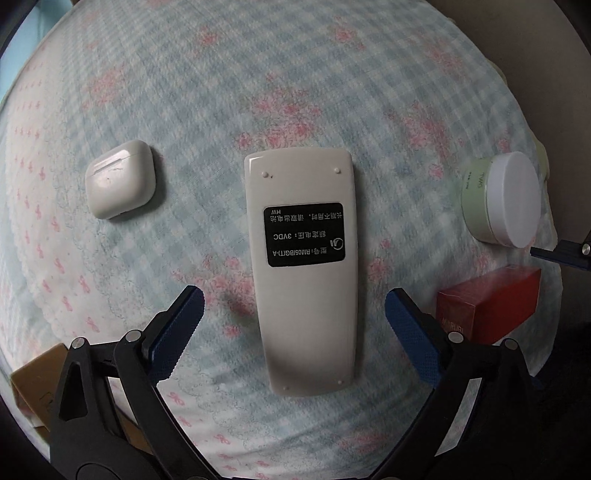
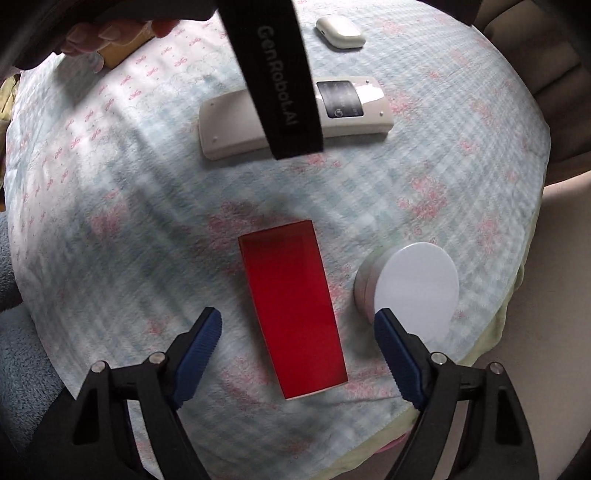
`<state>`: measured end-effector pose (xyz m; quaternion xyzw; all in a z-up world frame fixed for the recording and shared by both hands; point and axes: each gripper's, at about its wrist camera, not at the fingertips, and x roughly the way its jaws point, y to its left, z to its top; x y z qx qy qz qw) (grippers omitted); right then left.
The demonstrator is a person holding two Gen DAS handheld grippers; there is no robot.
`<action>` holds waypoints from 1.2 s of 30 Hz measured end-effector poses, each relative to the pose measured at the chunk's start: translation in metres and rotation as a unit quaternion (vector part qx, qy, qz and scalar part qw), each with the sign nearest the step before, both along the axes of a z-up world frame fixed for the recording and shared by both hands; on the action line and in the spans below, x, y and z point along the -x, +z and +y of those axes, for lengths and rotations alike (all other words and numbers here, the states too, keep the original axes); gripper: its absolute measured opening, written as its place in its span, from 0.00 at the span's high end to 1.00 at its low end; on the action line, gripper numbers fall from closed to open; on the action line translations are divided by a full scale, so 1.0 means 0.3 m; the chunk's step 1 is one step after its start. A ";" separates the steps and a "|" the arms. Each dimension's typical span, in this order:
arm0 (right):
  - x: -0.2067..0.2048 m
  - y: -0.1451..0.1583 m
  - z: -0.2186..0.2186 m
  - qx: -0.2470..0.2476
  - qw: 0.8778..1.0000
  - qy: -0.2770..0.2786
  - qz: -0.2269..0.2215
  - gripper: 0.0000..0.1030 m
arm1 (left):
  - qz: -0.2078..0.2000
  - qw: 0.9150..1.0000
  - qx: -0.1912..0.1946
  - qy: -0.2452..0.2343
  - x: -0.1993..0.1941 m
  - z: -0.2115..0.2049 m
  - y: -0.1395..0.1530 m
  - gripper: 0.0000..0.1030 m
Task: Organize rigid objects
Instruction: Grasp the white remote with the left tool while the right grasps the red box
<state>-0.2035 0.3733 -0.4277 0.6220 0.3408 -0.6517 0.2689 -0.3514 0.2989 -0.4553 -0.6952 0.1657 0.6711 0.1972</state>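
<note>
My left gripper (image 1: 294, 314) points straight down, jaws spread and empty, straddling the lower half of the remote (image 1: 301, 269), which lies face-down on the checked cloth (image 1: 184, 92), long axis running straight away from me. My right gripper (image 2: 297, 330) is likewise spread over the red box (image 2: 291, 306), its length also running away, slightly tilted. Just right sits the white-lidded jar (image 2: 413, 284); the earbud case (image 2: 340, 33) lies farthest.

Remote (image 1: 301, 273): glossy plastic. Earbud case (image 1: 120, 180): glossy, scuffed. Red box (image 2: 293, 308): smooth gloss. Cloth (image 1: 184, 92): fuzzy, matt.
</note>
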 end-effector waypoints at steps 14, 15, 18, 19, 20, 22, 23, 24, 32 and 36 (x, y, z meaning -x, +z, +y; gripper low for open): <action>0.017 -0.110 -0.018 -0.028 0.998 0.027 -0.045 0.42 | -0.013 0.999 0.028 0.037 -0.016 0.027 -0.076 0.12; 0.018 -0.113 -0.018 -0.027 0.998 0.026 -0.051 0.45 | -0.013 0.999 0.028 0.036 -0.021 0.030 -0.073 0.15; 0.016 -0.112 -0.021 -0.032 0.998 0.031 -0.050 0.47 | -0.012 0.999 0.028 0.028 -0.027 0.037 -0.054 0.30; 0.016 -0.111 -0.020 -0.035 0.998 0.031 -0.048 0.50 | -0.012 0.999 0.029 0.026 -0.029 0.039 -0.048 0.36; 0.017 -0.110 -0.019 -0.038 0.998 0.031 -0.045 0.51 | -0.014 0.999 0.030 0.025 -0.033 0.044 -0.043 0.40; 0.020 -0.108 -0.016 -0.044 0.998 0.030 -0.041 0.57 | -0.018 0.999 0.030 0.026 -0.040 0.047 -0.038 0.47; 0.022 -0.107 -0.015 -0.046 0.998 0.030 -0.040 0.57 | -0.021 0.999 0.031 0.027 -0.022 0.068 -0.032 0.47; 0.023 -0.105 -0.015 -0.046 0.998 0.030 -0.042 0.57 | -0.024 0.999 0.031 0.028 -0.020 0.074 -0.029 0.47; 0.006 -0.095 -0.025 -0.053 0.997 0.048 -0.033 0.60 | -0.030 0.999 0.022 0.032 -0.007 0.073 -0.001 0.47; -0.001 -0.075 -0.017 -0.049 0.998 0.042 -0.024 0.61 | -0.035 0.998 0.007 0.052 0.011 -0.003 0.015 0.47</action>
